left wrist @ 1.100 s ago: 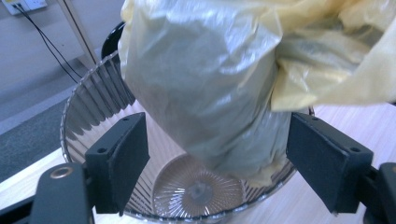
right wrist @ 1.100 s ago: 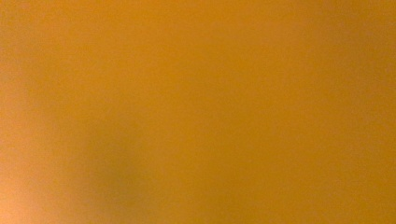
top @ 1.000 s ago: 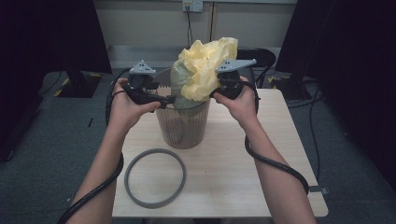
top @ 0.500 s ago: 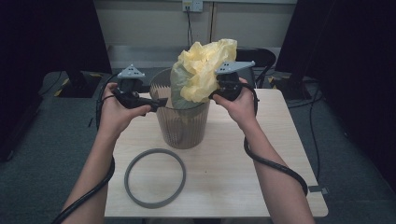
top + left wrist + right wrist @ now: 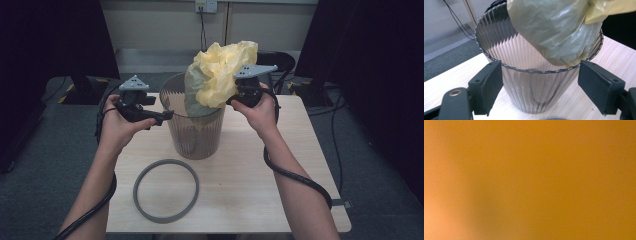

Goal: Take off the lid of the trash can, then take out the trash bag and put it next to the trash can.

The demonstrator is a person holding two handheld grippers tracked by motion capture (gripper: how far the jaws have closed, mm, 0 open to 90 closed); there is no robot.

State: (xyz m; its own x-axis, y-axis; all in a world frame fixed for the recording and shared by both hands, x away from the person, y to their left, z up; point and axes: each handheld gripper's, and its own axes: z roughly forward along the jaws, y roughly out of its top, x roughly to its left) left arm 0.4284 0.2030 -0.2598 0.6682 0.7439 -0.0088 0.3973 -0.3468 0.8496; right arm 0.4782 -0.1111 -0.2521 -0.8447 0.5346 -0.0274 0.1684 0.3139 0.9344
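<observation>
Yellow bag (image 5: 222, 70) over ribbed bin (image 5: 192, 132) — unlabelled, right gripper (image 5: 235, 97) clamping it

A lab or test room, by its look. A small pale wooden table (image 5: 240, 190) stands alone on grey carpet (image 5: 45, 150) (dark curtains (image 5: 50, 40) flank it), below a white wall socket (image 5: 205, 6).

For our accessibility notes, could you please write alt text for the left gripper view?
A clear ribbed bin stands on a pale wooden table, with a yellow plastic bag hanging partly into its mouth. The left tongs are open in the foreground, their black pads level with the rim on either side and not touching the bin.
</observation>
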